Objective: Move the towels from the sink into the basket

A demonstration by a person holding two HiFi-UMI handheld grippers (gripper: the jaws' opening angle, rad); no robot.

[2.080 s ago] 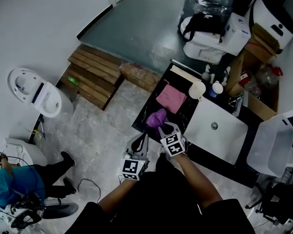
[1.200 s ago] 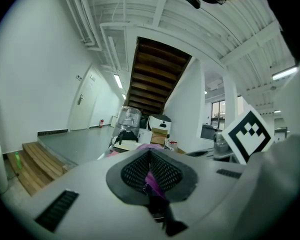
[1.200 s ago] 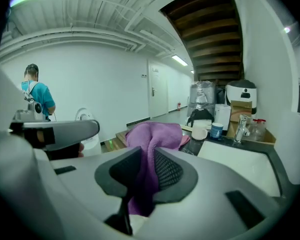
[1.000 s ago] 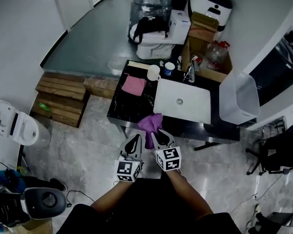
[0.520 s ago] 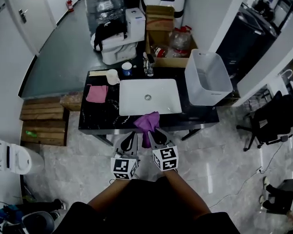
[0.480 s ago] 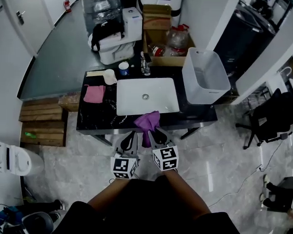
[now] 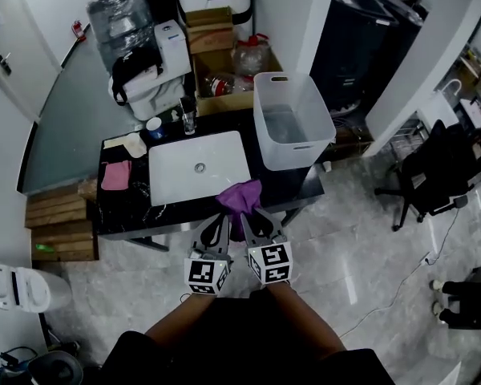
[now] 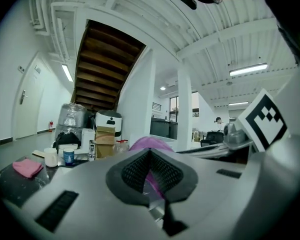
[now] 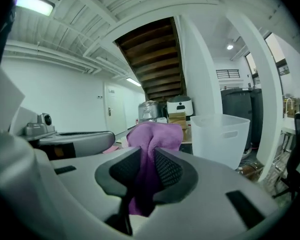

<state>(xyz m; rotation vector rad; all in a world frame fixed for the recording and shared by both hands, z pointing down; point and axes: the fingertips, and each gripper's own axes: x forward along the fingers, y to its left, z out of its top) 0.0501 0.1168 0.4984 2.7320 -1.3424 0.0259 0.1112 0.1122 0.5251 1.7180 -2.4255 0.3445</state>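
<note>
pinching crumpled, perhaps microfibre, purple towel (image 9: 152, 134)

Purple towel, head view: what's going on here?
A person holds a hand-held gripper in each hand. The right hand-held gripper is shut on the purple towel, held over the counter front edge between the white sink and the basket. The left hand-held gripper is beside it, jaws together, gripping nothing. The sink looks empty; a pink cloth lies on the counter left of it. The towel isn't in the basket yet.
</note>
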